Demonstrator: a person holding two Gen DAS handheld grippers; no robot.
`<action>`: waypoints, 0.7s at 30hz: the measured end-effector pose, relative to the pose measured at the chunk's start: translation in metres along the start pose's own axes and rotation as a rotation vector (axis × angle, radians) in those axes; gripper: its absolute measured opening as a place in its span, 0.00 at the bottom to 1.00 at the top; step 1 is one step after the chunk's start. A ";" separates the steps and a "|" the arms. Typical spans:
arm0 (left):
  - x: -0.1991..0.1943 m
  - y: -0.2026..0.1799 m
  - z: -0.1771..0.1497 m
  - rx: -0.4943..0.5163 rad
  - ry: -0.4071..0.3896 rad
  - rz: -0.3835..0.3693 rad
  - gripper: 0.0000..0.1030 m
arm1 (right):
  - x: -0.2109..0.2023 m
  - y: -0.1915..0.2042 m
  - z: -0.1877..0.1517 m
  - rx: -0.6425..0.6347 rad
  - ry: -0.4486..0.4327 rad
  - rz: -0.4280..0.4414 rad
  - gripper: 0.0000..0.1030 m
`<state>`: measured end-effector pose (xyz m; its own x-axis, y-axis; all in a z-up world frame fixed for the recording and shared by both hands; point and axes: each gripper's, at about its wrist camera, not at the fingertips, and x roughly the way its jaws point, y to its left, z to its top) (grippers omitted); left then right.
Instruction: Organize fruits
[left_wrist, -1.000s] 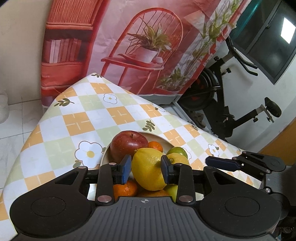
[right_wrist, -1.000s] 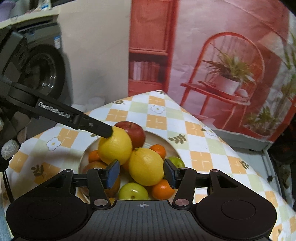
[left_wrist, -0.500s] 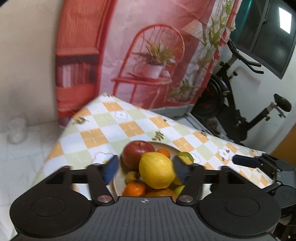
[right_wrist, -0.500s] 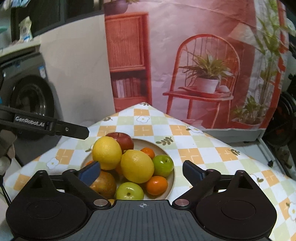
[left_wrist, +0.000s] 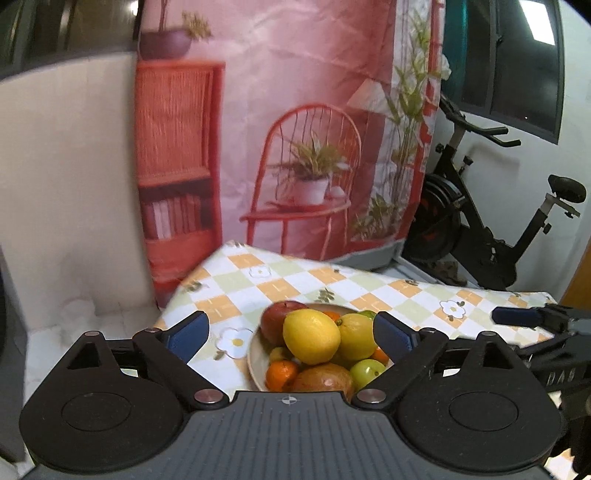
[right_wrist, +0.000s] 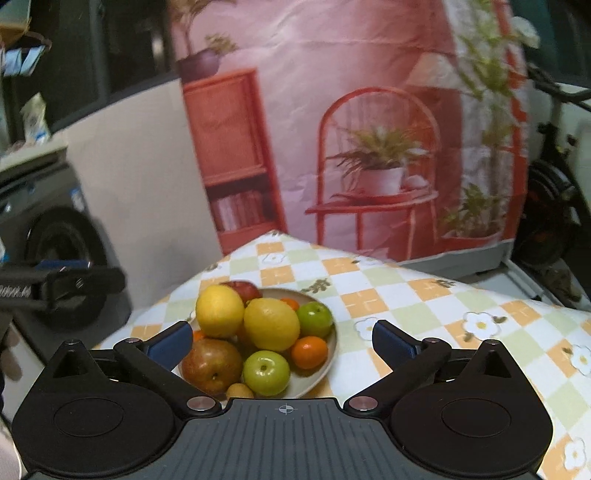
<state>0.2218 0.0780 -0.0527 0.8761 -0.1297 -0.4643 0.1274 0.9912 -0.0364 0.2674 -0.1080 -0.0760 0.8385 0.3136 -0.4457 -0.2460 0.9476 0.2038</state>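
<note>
The left tongs (left_wrist: 291, 334) and right tongs (right_wrist: 282, 341) are opening wide, gripping nothing. The fruits (right_wrist: 271, 328) are lying piled in the bowl (right_wrist: 325, 363) near the worktop's (right_wrist: 424, 310) left edge; free cloth is stretching rightward. Only the right view is showing a washer (right_wrist: 55, 236).

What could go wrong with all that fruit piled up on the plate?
The two lemons sit on top of the pile, not on the plate itself, so a nudge could roll one off onto the tablecloth. The pile looks crowded, so it may shift if one fruit is pulled out. Both grippers, left and right, are opening with nothing gripped, so nothing steadies the fruit.
</note>
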 end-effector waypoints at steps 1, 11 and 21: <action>-0.009 -0.003 0.000 0.011 -0.019 0.011 0.94 | -0.007 -0.001 -0.001 0.009 -0.019 -0.008 1.00; -0.072 -0.025 0.003 0.024 -0.106 0.037 0.94 | -0.066 0.003 -0.003 0.101 -0.107 -0.052 1.00; -0.095 -0.035 0.003 0.045 -0.135 0.102 0.94 | -0.098 0.014 -0.001 0.078 -0.102 -0.112 1.00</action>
<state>0.1351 0.0554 -0.0050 0.9398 -0.0340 -0.3401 0.0528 0.9975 0.0461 0.1816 -0.1248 -0.0303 0.9047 0.1942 -0.3792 -0.1126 0.9674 0.2267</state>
